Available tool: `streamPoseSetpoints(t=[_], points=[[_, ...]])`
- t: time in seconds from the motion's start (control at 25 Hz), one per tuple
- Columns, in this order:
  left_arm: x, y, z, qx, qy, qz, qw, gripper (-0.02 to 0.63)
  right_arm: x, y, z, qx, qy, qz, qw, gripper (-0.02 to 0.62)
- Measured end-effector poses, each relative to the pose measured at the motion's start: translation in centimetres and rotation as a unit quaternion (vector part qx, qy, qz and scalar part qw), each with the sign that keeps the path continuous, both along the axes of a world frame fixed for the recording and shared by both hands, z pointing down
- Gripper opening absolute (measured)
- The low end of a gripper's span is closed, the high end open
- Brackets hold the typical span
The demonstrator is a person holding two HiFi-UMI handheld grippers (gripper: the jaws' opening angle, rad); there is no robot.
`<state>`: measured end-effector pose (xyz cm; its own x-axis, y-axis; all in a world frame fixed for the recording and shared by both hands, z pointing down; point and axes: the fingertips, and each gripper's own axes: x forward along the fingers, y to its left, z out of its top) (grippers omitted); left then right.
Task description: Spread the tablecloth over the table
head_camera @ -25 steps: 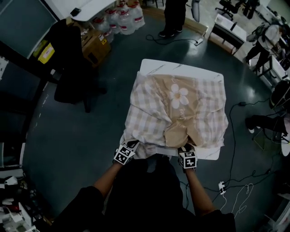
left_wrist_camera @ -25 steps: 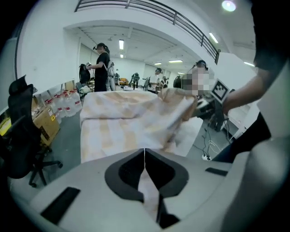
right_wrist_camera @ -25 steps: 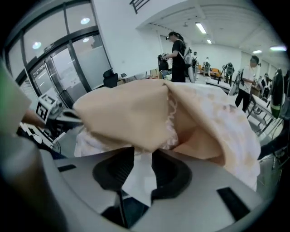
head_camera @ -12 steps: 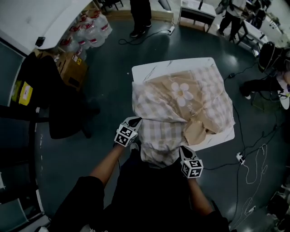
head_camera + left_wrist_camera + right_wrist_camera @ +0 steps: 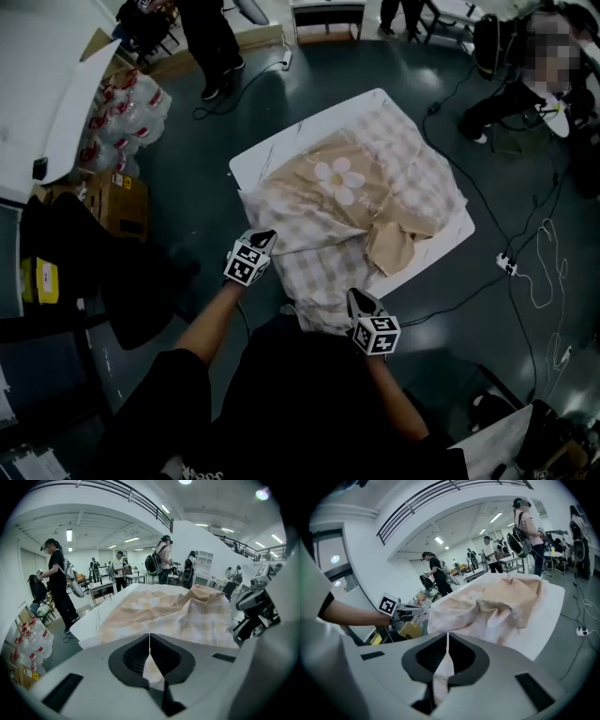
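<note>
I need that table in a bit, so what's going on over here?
A person is handling a checked tablecloth with a flower print, using a handheld gripper in each hand. The left gripper and the right gripper are each shut on the tablecloth's near edge, which reaches out past the white table toward the person. The tablecloth lies bunched and wrinkled, with bare tabletop showing at the far-left corner and along the right side, so it is not yet spread flat.
</note>
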<state>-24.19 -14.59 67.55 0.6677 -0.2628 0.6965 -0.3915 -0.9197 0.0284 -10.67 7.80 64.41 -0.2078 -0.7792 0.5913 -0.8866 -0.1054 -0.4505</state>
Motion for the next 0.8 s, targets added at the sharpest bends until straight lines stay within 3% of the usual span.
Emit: streamPoseSetpoints(t=[0.16,0.28,0.36,0.56,0.68,0.8], points=[[2.8,-1.1,1.8,0.019,-0.039,0.065,0.9969,0.018,-1.7,-4.1,2.0,-0.018,0.053,-0.037,0.998,0.029],[4.6,-3.5,3.3,0.005,-0.060,0.108,0.9923,0.018,-3.2,-7.4,4.3,-0.045,0.058,-0.030,0.997,0.029],[6.5,-4.7,4.4,-0.018,-0.066,0.145,0.9870,0.018,-3.7,-9.5,6.3,-0.068,0.056,-0.012,0.996,0.029],[9.5,-4.2,7.1,-0.041,-0.082,0.253,0.9631,0.018,-5.0,-11.8,10.0,-0.136,0.041,0.073,0.987,0.029],[10.1,-5.7,7.2,-0.030,-0.081,0.285,0.9547,0.018,-4.8,-13.4,10.8,-0.153,0.038,0.125,0.980,0.029],[10.4,-8.8,7.8,-0.002,-0.097,0.288,0.9526,0.018,-4.5,-14.7,11.5,-0.166,0.044,0.161,0.972,0.029]])
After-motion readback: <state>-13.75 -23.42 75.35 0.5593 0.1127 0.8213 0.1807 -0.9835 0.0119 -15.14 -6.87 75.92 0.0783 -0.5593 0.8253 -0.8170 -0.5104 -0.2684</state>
